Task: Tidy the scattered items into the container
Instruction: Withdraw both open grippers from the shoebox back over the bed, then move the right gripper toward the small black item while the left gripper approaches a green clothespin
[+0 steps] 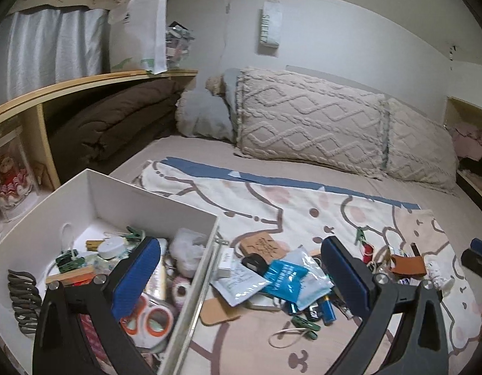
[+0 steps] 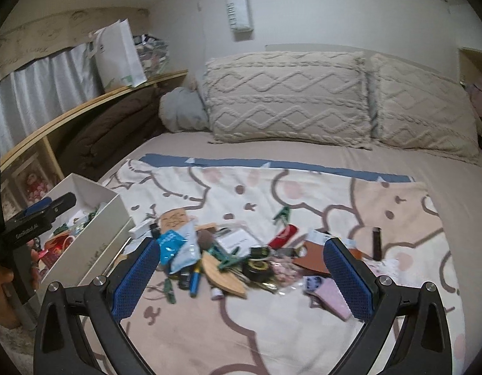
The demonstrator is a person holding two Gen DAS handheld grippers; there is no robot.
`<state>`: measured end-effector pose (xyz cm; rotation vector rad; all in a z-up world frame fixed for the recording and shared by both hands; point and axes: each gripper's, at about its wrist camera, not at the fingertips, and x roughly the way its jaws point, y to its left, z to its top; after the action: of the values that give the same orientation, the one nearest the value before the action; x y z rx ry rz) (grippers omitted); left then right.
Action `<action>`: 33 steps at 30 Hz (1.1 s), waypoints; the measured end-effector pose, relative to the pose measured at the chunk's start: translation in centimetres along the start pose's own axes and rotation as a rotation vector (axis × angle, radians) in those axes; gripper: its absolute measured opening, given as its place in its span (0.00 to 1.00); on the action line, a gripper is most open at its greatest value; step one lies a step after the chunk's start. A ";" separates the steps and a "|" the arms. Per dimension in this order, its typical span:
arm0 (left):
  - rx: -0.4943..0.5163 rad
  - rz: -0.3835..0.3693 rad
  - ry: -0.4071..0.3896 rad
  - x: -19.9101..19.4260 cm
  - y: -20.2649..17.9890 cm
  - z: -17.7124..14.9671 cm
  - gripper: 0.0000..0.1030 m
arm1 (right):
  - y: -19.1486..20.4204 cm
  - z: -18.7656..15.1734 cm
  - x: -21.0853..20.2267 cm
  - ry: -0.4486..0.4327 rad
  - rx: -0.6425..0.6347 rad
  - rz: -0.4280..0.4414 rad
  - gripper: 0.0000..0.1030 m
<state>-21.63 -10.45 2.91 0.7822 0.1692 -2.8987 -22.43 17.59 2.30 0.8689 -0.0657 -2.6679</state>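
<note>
A white box [image 1: 153,200] stands on the bed at the left, holding scissors [image 1: 150,315], clips and other small items. My left gripper [image 1: 238,268] hangs open over the box's right wall, one finger above the box, the other above the pile. Scattered items lie on the patterned blanket: a blue packet [image 1: 284,278], batteries [image 1: 327,309], a green clip [image 1: 305,323]. In the right wrist view my right gripper [image 2: 241,268] is open and empty, above the pile: a blue packet [image 2: 170,242], a wooden piece [image 2: 223,273], a red knife [image 2: 283,234]. The box [image 2: 94,237] sits left.
Two knitted pillows [image 2: 288,97] lie at the head of the bed. A wooden shelf [image 1: 84,84] with a brown duvet runs along the left. A black stick [image 2: 377,243] and a pink card [image 2: 330,297] lie at the pile's right. The left gripper [image 2: 37,215] shows by the box.
</note>
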 end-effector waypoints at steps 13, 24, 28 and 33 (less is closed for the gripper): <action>0.017 -0.097 0.018 1.0 -3.5 -1.1 1.00 | -6.2 -2.3 -2.6 -0.042 0.038 -0.143 1.00; 0.017 -0.102 0.010 1.5 -3.5 -1.7 1.00 | -9.3 -4.5 -4.6 -0.110 0.079 -0.221 1.00; 0.001 -0.137 0.014 1.4 -3.2 -1.6 1.00 | -10.2 -5.3 -5.1 -0.140 0.115 -0.230 1.00; -0.011 -0.151 -0.001 1.1 -3.2 -1.7 1.00 | -11.4 -5.8 -4.8 -0.137 0.138 -0.239 1.00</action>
<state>-22.24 -7.22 1.18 0.7998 0.2542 -3.0356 -18.80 30.25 -1.37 0.7769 -0.1910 -2.9749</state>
